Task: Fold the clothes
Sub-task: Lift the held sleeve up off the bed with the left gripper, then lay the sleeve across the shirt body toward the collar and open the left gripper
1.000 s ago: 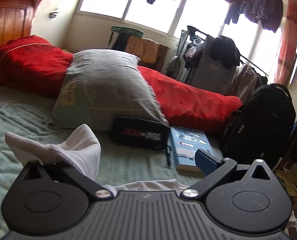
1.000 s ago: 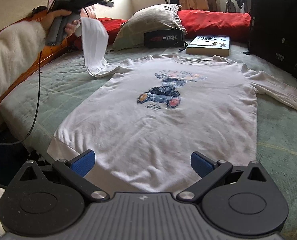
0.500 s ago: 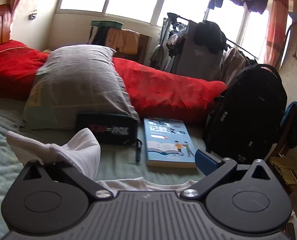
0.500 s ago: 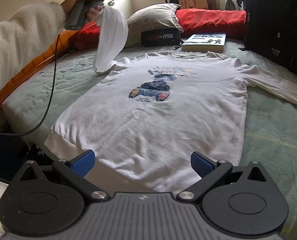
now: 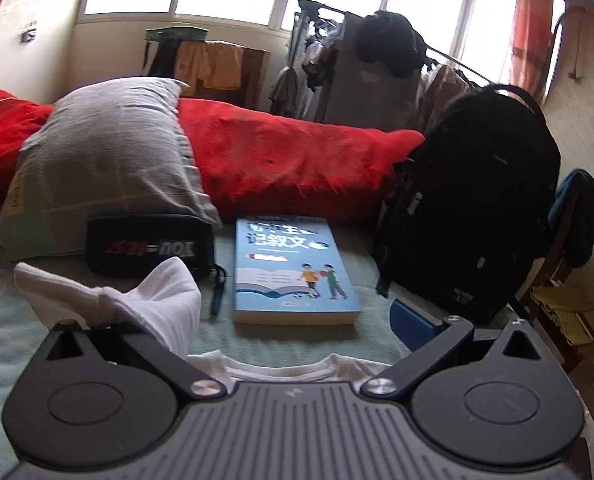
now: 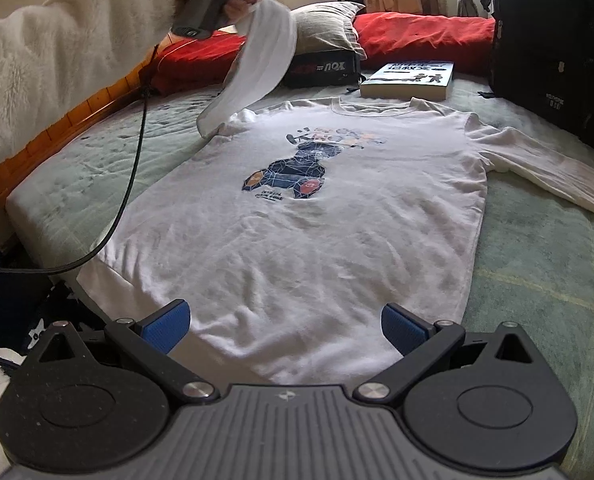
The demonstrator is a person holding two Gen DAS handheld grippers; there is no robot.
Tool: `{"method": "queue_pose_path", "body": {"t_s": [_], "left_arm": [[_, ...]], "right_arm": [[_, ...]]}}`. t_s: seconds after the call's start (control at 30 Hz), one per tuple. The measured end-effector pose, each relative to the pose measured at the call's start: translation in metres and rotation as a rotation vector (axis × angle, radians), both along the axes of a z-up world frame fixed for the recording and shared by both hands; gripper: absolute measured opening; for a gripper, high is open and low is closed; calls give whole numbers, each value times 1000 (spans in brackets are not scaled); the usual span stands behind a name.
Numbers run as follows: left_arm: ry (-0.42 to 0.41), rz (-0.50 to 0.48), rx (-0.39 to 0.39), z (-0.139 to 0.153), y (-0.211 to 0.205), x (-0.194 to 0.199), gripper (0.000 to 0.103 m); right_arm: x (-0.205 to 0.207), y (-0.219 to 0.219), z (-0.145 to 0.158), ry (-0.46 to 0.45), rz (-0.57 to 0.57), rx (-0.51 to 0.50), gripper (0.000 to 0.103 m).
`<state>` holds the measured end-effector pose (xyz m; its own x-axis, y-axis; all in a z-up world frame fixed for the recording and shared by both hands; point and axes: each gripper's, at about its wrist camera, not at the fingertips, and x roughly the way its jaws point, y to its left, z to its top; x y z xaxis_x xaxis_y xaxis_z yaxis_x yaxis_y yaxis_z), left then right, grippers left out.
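A white long-sleeved shirt (image 6: 297,240) with a dark blue print lies flat, front up, on the green bedspread (image 6: 537,280). Its left sleeve (image 6: 261,60) is lifted off the bed and hangs over the left finger of my left gripper (image 5: 253,320). That gripper's jaws stand wide apart, and the cuff (image 5: 137,300) hides the left pad. A hand in a fluffy white sleeve (image 6: 57,60) holds the gripper's handle (image 6: 205,8). The other sleeve (image 6: 557,176) lies stretched out to the right. My right gripper (image 6: 285,328) is open just above the shirt's hem.
Beyond the collar lie a blue book (image 5: 293,268) and a black pouch (image 5: 149,248), with a grey pillow (image 5: 105,168) and a red quilt (image 5: 297,164) behind them. A black backpack (image 5: 477,208) stands at the right. A cable (image 6: 133,184) hangs over the bed's left edge.
My left gripper has carried the raised sleeve to the right, over the shirt's shoulder, and its view has swung right. The right gripper has barely moved.
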<state>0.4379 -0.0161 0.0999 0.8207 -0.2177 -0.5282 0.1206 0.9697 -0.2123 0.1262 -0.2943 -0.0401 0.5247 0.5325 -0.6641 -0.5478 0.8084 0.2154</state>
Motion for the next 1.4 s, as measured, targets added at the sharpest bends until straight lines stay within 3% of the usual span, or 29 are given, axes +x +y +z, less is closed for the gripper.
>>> {"method": "queue_pose_path", "body": {"t_s": [0.43, 0.97, 1.13, 1.23, 1.4], "left_arm": [[18, -100, 58, -11, -64, 15, 102], [113, -180, 7, -70, -106, 22, 102], [107, -181, -23, -79, -109, 22, 102], [159, -204, -52, -91, -109, 23, 102], [271, -271, -12, -124, -119, 19, 102]], "right_arm": [[7, -14, -6, 10, -16, 57, 103], [12, -20, -14, 40, -44, 64, 103], [13, -20, -13, 42, -51, 57, 103], [15, -19, -14, 47, -51, 53, 103], [16, -16, -15, 52, -57, 48, 103]]}}
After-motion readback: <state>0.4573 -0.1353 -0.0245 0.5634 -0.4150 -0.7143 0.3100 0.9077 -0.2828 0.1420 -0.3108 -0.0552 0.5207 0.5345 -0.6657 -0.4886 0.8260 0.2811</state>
